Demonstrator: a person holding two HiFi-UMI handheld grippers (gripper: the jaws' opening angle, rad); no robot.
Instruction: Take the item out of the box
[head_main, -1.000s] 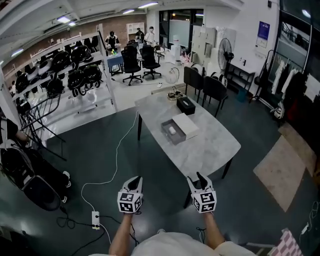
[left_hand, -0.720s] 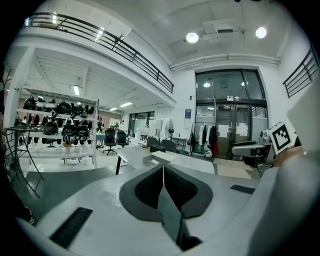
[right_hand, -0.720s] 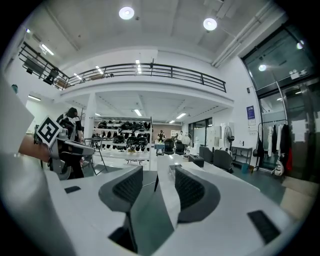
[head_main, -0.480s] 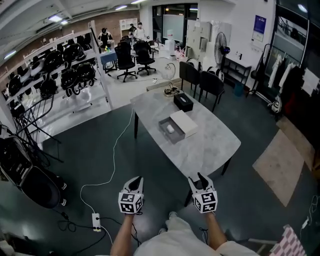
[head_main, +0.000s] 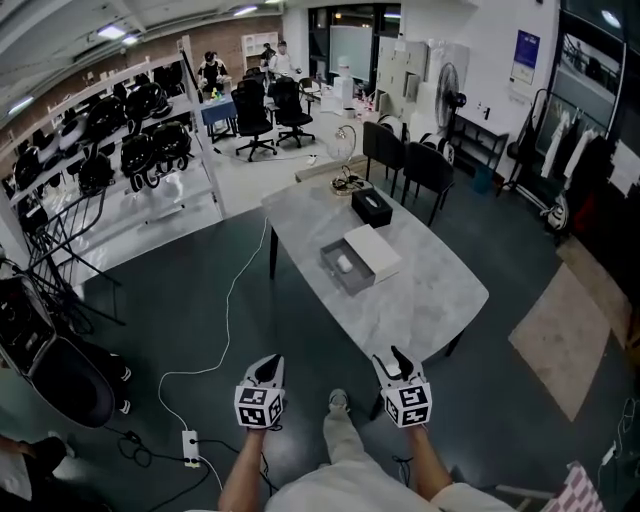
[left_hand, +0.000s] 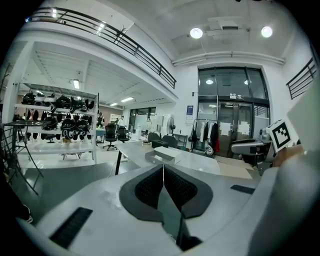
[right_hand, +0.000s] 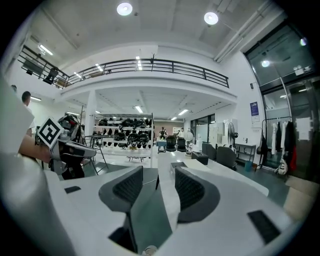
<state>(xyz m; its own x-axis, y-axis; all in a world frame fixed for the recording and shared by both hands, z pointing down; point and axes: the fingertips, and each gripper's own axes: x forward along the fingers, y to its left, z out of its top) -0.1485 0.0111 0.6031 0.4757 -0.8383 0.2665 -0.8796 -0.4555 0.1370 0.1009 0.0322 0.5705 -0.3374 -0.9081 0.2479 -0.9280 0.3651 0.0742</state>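
Item (head_main: 344, 264), small and white, lies inside the open grey box (head_main: 352, 283) near the middle of the marbled table (head_main: 425, 300). From where I hold both tools it is dead on twelve o'clock and well apart from them. A white lid (head_main: 373, 250) lies against the box at its two o'clock side. A black tissue box (head_main: 371, 208) stands farther along the table, at about twelve o'clock from the lid.

My left gripper (head_main: 269, 364) hangs over the dark floor at seven o'clock from the table, jaws pressed together and empty. My right gripper (head_main: 397, 356) hangs just off the table's near edge at six o'clock, jaws parted by a narrow gap, holding nothing.

A white cable (head_main: 232, 310) crosses the floor at nine o'clock of the table, down to a power strip (head_main: 189, 438).
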